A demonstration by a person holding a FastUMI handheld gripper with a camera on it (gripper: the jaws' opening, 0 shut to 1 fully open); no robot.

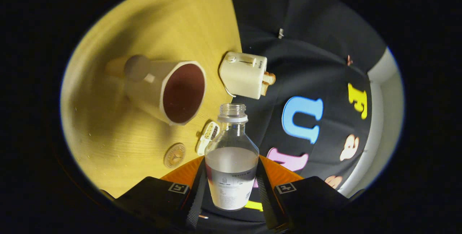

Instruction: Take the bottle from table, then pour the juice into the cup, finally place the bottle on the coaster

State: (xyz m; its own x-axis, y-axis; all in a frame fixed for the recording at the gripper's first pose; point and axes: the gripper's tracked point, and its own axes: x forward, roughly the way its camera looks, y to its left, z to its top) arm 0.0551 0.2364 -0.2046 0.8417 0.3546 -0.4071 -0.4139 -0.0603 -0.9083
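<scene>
Gripper view: jaws pinch clear capless bottle point(231, 170) near round cup point(180, 93).

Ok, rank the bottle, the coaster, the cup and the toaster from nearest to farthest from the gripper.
1. bottle, clamped between the gripper fingers.
2. coaster, just beyond the fingers on the table.
3. cup, past the coaster.
4. toaster, at the table edge; roughly level with the cup, too close to call.

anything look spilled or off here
No spill shows on the table. The gripper is shut on the uncapped bottle, tilted toward the cup but with its mouth short of the rim. The liquid looks clear rather than juice-coloured. The toaster sits at the table's edge.
</scene>
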